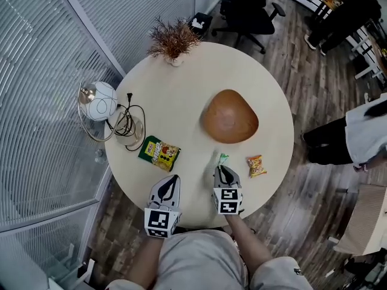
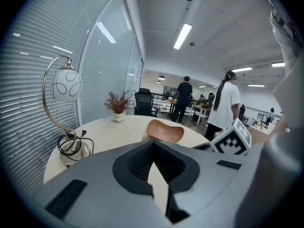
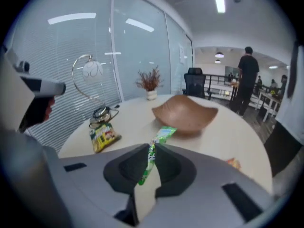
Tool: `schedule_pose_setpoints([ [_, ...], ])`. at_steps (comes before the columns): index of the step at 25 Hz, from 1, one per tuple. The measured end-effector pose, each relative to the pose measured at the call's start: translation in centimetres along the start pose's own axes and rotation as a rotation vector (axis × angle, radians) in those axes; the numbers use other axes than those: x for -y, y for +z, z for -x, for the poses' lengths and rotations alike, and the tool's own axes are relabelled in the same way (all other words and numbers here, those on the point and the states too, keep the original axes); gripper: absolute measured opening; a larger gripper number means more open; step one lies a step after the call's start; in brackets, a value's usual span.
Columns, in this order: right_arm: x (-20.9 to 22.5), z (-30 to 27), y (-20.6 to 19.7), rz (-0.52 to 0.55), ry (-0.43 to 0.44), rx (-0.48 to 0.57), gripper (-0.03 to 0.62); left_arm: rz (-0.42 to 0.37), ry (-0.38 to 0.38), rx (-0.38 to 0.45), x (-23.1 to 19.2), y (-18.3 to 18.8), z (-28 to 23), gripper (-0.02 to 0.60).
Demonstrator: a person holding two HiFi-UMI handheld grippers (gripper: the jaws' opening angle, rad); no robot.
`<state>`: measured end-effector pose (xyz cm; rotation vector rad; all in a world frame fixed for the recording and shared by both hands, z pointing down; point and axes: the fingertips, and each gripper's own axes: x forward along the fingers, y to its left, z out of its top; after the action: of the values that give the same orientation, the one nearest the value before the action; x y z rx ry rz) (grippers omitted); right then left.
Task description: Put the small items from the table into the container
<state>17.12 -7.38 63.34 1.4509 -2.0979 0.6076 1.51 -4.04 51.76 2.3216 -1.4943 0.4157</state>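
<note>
Right tongs (image 3: 152, 145) clamp a green sachet (image 3: 164, 134), print unreadable; left tongs (image 2: 153, 144) sit closed together.

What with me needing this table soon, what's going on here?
A person with a gripper in each hand is moving small items from the round cream table into the brown wooden bowl. The right gripper has its jaws shut on a thin green sachet; the left gripper is shut and empty. A yellow-green snack bag and a small orange packet lie on the table.
</note>
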Motion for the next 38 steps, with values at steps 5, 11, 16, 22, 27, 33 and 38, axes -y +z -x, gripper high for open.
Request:
schedule_pose_setpoints([
  [5,4.5,-1.4,10.3,0.017,-0.055,0.177,0.051,0.000,0.015,0.016,0.2,0.4,0.6,-0.008],
  [11,8.6,-7.6,12.0,-0.069,-0.048,0.054,0.051,0.005,0.054,0.007,-0.1,0.0,1.9,-0.008],
  [16,8.6,-9.8,10.7,-0.077,-0.019,0.008,0.149,0.009,0.079,0.006,-0.9,-0.1,2.4,-0.008],
  [22,8.1,-7.1,10.7,-0.021,-0.023,0.049,0.155,0.010,0.076,0.016,-1.1,0.3,1.8,-0.008],
  [27,3.7,-1.4,11.3,0.013,0.091,0.163,0.061,0.001,0.048,0.024,-1.0,0.7,0.7,-0.008],
  [33,-2.0,4.8,9.9,0.019,0.167,0.268,0.026,-0.030,0.000,0.041,-0.1,1.3,-0.5,-0.008],
  [38,-4.4,7.5,7.3,-0.038,0.139,0.277,0.025,-0.048,-0.036,0.049,0.5,1.1,-0.7,-0.008],
])
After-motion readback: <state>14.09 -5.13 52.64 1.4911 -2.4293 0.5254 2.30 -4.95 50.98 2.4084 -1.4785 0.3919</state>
